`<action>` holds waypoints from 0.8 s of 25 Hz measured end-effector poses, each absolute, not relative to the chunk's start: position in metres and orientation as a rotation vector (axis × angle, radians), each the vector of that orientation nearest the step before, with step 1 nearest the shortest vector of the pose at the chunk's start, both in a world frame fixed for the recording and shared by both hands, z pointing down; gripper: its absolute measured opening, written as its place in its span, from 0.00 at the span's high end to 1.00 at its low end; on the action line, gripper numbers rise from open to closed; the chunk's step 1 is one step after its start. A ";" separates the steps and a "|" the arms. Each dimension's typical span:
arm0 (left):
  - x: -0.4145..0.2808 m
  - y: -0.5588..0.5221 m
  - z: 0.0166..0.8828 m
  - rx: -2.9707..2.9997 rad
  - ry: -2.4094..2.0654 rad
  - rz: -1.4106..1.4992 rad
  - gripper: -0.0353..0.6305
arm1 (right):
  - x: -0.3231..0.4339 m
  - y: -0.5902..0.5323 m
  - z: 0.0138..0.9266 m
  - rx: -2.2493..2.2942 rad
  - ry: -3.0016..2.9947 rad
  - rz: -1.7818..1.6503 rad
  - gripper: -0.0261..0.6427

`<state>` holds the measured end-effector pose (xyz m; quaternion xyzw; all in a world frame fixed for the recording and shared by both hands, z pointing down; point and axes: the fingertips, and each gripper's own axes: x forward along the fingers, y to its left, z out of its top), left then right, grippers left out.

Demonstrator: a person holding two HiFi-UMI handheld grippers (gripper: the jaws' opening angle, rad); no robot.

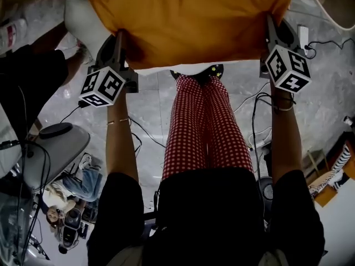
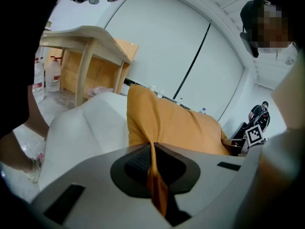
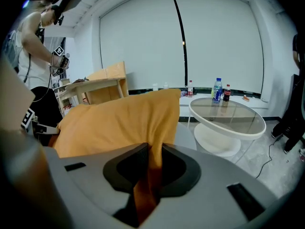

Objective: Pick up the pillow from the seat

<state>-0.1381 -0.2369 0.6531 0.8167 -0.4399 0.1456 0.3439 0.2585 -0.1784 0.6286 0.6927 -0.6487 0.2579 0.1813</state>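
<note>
The orange pillow (image 1: 188, 21) is held over the white seat (image 2: 81, 128), apparently lifted off it. Its near corners are clamped in the left tongs (image 1: 118, 40) and the right tongs (image 1: 270, 29), so it hangs level. Bare floor (image 1: 150, 93) is seen below its near edge, and a glass tabletop (image 3: 228, 116) stands well apart on the right.

Item 1: seat (image 2: 90, 128). White, padded, standing on the floor.

Item 2: floor (image 1: 152, 93). Grey marbled tile. On it I log black cables (image 1: 260, 100) and the person's 2 dark shoes (image 1: 202, 71), side by side.

Item 3: round bench (image 3: 233, 119). Glass top on a white pedestal. I count 2 upright bottles near its far edge, a blue-labelled bottle (image 3: 217, 89) and a dark bottle (image 3: 227, 92) just beside it.
</note>
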 end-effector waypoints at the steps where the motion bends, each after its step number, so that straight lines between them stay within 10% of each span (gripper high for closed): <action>1: -0.138 -0.236 0.648 2.127 -1.149 0.377 0.91 | 0.259 -0.178 0.623 1.961 -1.835 0.724 0.83; 20: -0.131 -0.226 0.570 2.185 -1.169 0.365 0.91 | 0.266 -0.169 0.548 1.986 -1.894 0.677 0.83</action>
